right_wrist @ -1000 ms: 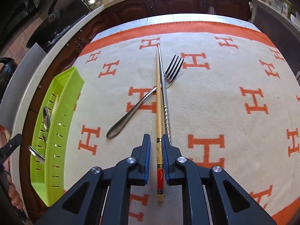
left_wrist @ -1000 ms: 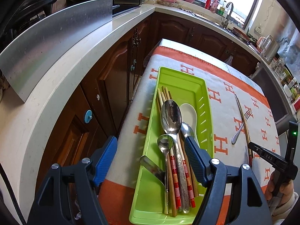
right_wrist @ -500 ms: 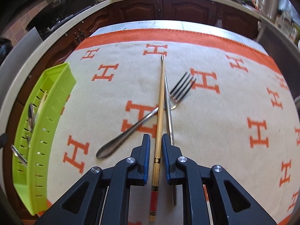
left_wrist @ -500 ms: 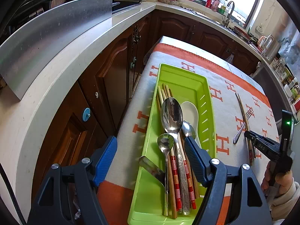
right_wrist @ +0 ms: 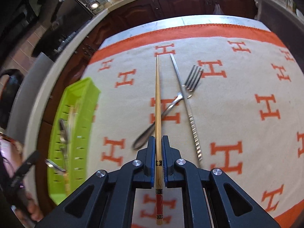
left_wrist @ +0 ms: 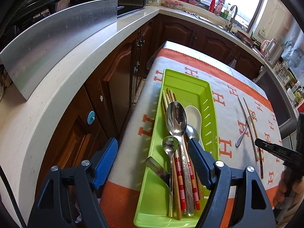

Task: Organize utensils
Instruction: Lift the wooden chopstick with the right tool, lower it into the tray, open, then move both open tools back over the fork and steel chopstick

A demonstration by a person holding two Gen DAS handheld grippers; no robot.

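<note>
My right gripper point(right_wrist: 158, 142) is shut on a wooden chopstick point(right_wrist: 158, 98) with a red end and holds it lifted above the cloth, pointing away. A metal chopstick point(right_wrist: 187, 106) and a fork point(right_wrist: 171, 104) lie crossed on the cloth below. The green utensil tray point(right_wrist: 76, 125) sits at the left. In the left wrist view the tray point(left_wrist: 190, 87) holds several spoons, chopsticks and a knife. My left gripper point(left_wrist: 153, 152) is open and empty, hovering over the tray's near left edge. The right gripper point(left_wrist: 266, 145) shows at the far right there.
An orange and cream cloth point(right_wrist: 247, 87) with H marks covers the table. A white countertop point(left_wrist: 57, 87) and dark wood cabinets point(left_wrist: 117, 79) run close along the table's left side. A sink point(left_wrist: 231, 17) and bottles stand by the far window.
My right gripper has lifted the wooden chopstick off the cloth and swung it left, away from the metal chopstick and fork. The left gripper has stayed open over the tray.
</note>
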